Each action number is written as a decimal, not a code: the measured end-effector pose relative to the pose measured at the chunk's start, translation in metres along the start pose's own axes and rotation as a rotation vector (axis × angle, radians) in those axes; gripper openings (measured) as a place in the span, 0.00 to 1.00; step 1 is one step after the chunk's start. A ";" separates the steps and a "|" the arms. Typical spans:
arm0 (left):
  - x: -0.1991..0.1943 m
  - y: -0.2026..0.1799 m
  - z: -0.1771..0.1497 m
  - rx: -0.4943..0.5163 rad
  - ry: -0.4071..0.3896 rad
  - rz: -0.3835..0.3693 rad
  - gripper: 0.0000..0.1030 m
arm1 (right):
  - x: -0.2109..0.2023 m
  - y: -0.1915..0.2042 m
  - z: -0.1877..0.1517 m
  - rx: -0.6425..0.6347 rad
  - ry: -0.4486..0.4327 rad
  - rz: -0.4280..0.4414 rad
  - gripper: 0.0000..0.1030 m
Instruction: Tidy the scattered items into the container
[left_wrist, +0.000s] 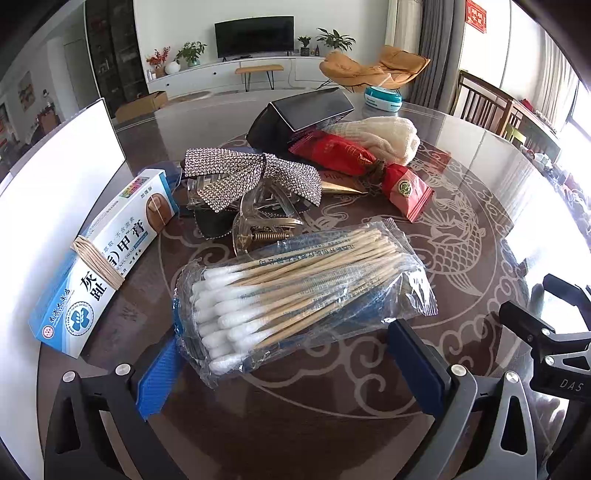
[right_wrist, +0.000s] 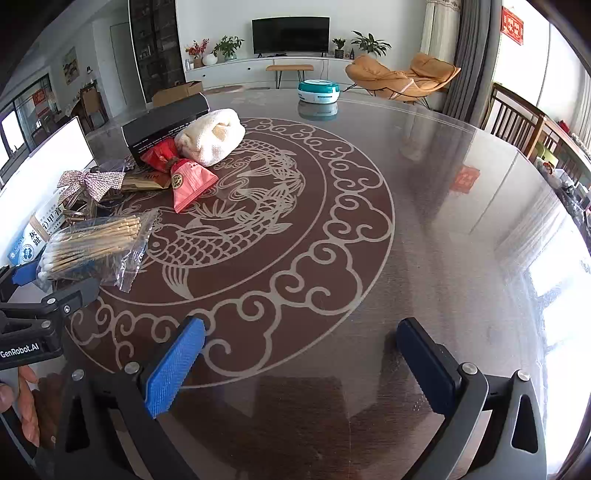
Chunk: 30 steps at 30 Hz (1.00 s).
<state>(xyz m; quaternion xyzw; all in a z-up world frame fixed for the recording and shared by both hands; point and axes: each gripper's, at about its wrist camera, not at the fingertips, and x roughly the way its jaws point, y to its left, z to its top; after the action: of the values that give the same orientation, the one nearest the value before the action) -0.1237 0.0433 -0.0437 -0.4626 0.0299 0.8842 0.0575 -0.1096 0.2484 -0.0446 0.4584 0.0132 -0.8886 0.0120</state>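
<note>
Blue pads of left gripper (left_wrist: 288, 365) sit nearest the lens, spread wide, nothing gripped. Between them, at 12 o'clock, lies the near end of a clear bag of cotton swabs (left_wrist: 295, 288), cotton tips toward the left pad; pads don't appear to press it.

Right gripper (right_wrist: 299, 365) also spread wide, w/ only bare table betw. its pads. Left gripper's black frame shows at 9 o'clock in right wrist view, part of a hand (right_wrist: 27, 402) under it.

Outward from the swabs: blue-white ointment box (left_wrist: 107, 258) w/ rubber bands at 10 o'clock, leaning against a white container wall (left_wrist: 48, 192). At 12, clear hair claw (left_wrist: 258, 221) under a rhinestone bow (left_wrist: 251, 177). Past that, red snack packet (left_wrist: 369, 166), cream knit cloth (left_wrist: 384, 136), black box (left_wrist: 306, 114). Gold packet (left_wrist: 340, 184) just beside the red one.

Progress, judging from layout: task looks barely begun. Every item seen is on the table; container's inside isn't visible. Swab bag looks like the first pick.

Surface: round glossy dark table (right_wrist: 424, 221) w/ pale fish-and-cloud motif, teal round case (right_wrist: 318, 90) at far edge, 12 o'clock. Room: TV on white cabinet, plants, orange lounge chair, wooden chairs at 2 o'clock.
</note>
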 end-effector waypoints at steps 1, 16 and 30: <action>0.000 0.000 0.000 0.001 0.000 0.000 1.00 | 0.000 0.000 0.000 0.000 0.000 0.000 1.00; 0.001 0.001 -0.001 0.001 -0.001 0.001 1.00 | 0.000 0.000 0.000 0.000 0.000 0.001 1.00; 0.001 0.001 -0.001 0.001 -0.001 0.000 1.00 | 0.000 0.000 0.000 0.000 0.000 0.001 1.00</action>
<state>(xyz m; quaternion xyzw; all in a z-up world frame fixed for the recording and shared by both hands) -0.1235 0.0423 -0.0446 -0.4620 0.0305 0.8845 0.0575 -0.1098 0.2486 -0.0446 0.4583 0.0129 -0.8886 0.0124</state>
